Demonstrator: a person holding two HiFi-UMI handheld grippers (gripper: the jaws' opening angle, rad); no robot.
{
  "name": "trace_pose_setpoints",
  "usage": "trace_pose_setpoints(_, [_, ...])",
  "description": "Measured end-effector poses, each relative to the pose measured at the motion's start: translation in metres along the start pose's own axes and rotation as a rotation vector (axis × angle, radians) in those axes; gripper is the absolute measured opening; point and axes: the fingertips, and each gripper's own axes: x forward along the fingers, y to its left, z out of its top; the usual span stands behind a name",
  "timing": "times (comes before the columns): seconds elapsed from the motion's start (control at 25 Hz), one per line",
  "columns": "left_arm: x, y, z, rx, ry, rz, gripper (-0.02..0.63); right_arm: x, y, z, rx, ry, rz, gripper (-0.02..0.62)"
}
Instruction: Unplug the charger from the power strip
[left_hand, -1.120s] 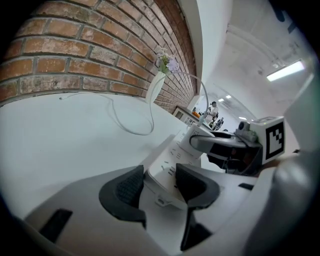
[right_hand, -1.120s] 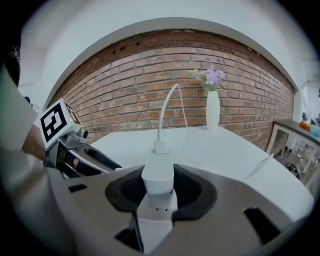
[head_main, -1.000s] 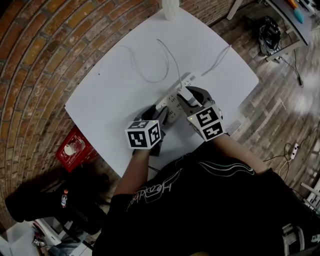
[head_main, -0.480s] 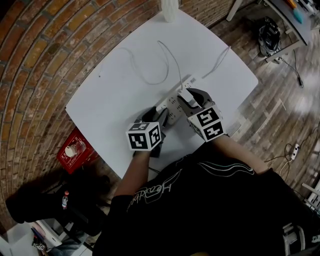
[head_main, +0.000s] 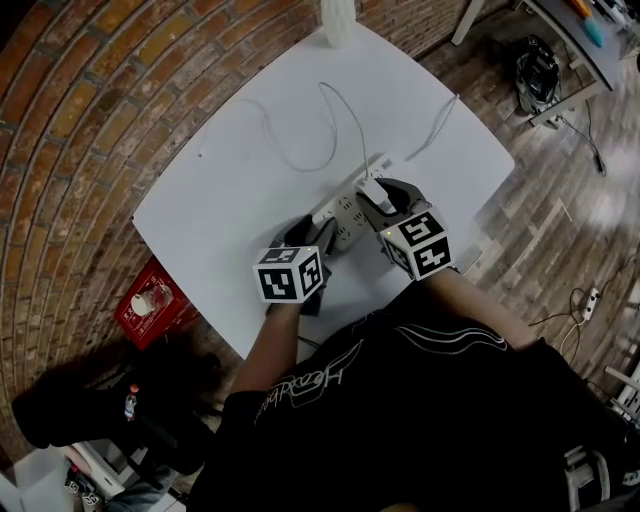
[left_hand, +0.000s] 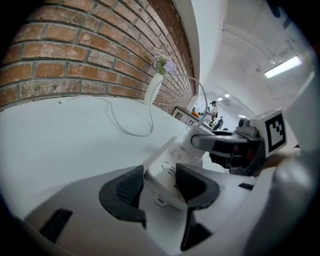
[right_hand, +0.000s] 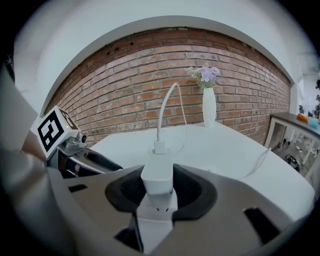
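Note:
A white power strip (head_main: 345, 208) lies on the white table (head_main: 250, 170), near its front edge. A white charger (head_main: 371, 189) stands on the strip, and its cable (head_main: 345, 115) loops away across the table. My right gripper (head_main: 380, 200) is shut on the charger (right_hand: 158, 175), with a dark pad on each side of its body. The strip (right_hand: 155, 215) shows just beneath the charger. My left gripper (head_main: 322, 233) is shut on the strip's near end (left_hand: 167, 172). In the left gripper view the right gripper (left_hand: 227, 145) is at the right.
A white vase with flowers (head_main: 340, 18) stands at the table's far edge. A second white cable (head_main: 435, 122) runs off the far right side. On the floor to the left of the table sits a red box (head_main: 150, 302). A brick wall (right_hand: 125, 95) rises behind the table.
My right gripper has rolled slightly about its own axis, still holding the charger. The left gripper and the strip have not moved.

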Motion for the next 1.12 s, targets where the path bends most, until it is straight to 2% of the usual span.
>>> trace_pose_setpoints(0.28, [0.001, 0.000, 0.001, -0.007, 0.008, -0.002, 0.206, -0.002, 0.007, 0.001, -0.115, 0.026, -0.034, 0.123])
trace_pose_setpoints(0.52, [0.001, 0.000, 0.001, -0.006, 0.006, 0.004, 0.210, -0.003, -0.002, 0.000, 0.015, 0.016, -0.001, 0.124])
trace_pose_setpoints(0.76, [0.001, 0.001, 0.001, -0.010, 0.008, 0.003, 0.210, -0.004, 0.007, 0.003, -0.116, 0.038, -0.033, 0.123])
trace_pose_setpoints(0.84, [0.001, -0.001, 0.001, -0.011, 0.008, 0.003, 0.210, -0.005, 0.005, 0.002, -0.084, 0.034, -0.015, 0.123])
trace_pose_setpoints(1.0, [0.002, -0.001, 0.001, -0.007, 0.006, 0.003, 0.212, -0.015, -0.017, 0.018, 0.122, -0.069, -0.001, 0.121])
trace_pose_setpoints(1.12, [0.001, 0.001, 0.001, -0.006, 0.003, 0.008, 0.212, -0.023, -0.027, 0.042, 0.105, -0.117, -0.016, 0.121])
